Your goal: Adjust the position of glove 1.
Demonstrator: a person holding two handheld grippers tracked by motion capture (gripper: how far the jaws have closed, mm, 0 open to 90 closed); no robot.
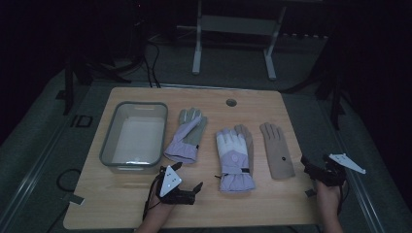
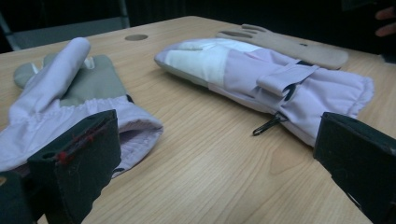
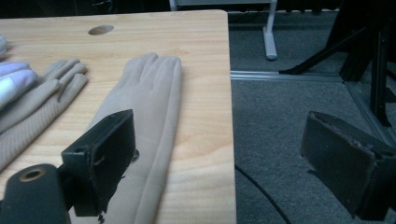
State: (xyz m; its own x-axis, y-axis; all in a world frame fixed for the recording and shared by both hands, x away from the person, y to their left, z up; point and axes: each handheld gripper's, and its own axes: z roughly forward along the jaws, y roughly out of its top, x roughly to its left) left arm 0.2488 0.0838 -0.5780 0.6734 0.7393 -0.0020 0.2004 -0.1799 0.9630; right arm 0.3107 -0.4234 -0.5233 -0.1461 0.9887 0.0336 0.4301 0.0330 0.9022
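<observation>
We find the left gripper (image 1: 187, 180) low over the near part of the light wooden table (image 1: 121, 208), jaws spread wide with only bare wood between them; it holds nothing. In the left gripper view its left jaw stands just in front of the cuff of the lilac and grey-green fabric glove (image 2: 70, 93), and we cannot tell whether they touch. The padded lilac and white ski glove with a strap at the wrist (image 2: 261, 79) lies ahead and toward the other jaw, apart from it, a small dark clip hanging at its cuff.

We find the right gripper (image 1: 318, 167) at the table's right edge, jaws likewise wide apart and empty. In the right gripper view one jaw hangs over the flat beige knit glove (image 3: 149, 116), the other over the grey carpet beyond the edge. A second beige glove (image 3: 42, 98) lies partly under the ski glove.

The clear plastic rectangular tub (image 1: 133, 138) sits at the left of the table, just beside the lilac and grey-green glove. Nothing lies between either gripper and its nearest glove.
</observation>
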